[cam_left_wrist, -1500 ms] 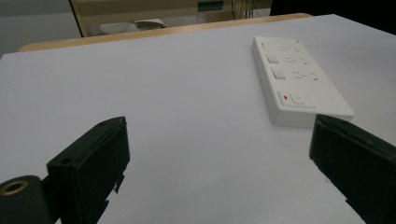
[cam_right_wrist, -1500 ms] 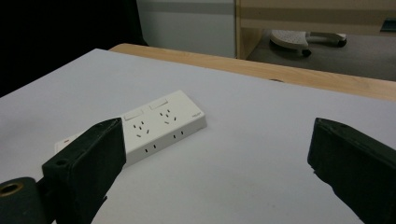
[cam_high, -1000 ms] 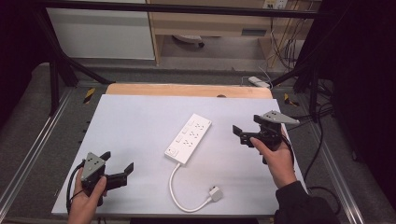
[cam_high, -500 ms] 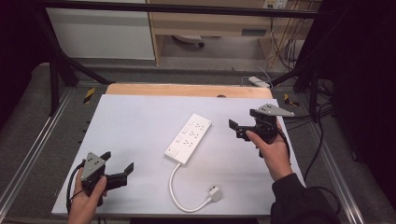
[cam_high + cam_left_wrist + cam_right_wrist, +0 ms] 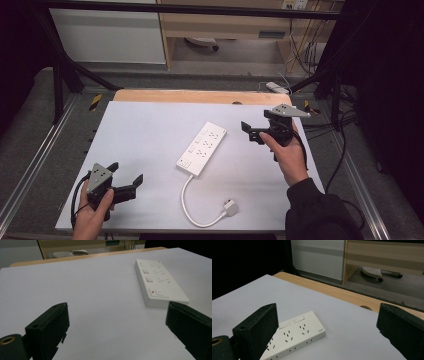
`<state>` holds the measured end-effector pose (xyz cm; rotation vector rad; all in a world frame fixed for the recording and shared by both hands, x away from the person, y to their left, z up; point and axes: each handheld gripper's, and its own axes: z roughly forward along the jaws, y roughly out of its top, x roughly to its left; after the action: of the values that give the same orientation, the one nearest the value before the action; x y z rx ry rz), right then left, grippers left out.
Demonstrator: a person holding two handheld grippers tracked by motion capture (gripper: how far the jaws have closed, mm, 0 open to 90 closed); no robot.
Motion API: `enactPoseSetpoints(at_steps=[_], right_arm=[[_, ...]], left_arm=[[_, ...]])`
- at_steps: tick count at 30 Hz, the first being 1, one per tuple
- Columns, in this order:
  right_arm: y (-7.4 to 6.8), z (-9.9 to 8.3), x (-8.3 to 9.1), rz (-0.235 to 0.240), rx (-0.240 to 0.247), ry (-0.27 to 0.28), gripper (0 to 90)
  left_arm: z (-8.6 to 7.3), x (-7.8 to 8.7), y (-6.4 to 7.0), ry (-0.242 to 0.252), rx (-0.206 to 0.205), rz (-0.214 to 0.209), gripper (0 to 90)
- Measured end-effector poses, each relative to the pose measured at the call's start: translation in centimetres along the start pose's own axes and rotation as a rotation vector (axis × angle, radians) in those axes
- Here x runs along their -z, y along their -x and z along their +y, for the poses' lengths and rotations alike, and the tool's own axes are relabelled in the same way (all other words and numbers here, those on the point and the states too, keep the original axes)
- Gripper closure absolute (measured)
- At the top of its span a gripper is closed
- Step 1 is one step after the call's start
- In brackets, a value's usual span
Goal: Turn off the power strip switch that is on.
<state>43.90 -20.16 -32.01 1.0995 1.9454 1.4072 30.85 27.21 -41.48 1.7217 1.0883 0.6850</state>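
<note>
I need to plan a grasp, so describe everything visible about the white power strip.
The flat white plastic power strip lies diagonally near the middle of the white table, face up, with rows of sockets, rectangular switches and a small red mark by a button at its near end. A white cable curls from that end to a white plug lying loose. Nothing else touches it; both grippers stand apart.
</note>
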Motion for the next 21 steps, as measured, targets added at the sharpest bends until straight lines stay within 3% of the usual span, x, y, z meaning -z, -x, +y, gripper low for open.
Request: enactPoseSetpoints(at_steps=[21], right_arm=[[0.0, 1.2, -2.7, 0.008, -0.004, -0.010, 4.9]], left_arm=[[0.0, 0.0, 0.0, -0.001, 0.000, -0.004, 5.2]])
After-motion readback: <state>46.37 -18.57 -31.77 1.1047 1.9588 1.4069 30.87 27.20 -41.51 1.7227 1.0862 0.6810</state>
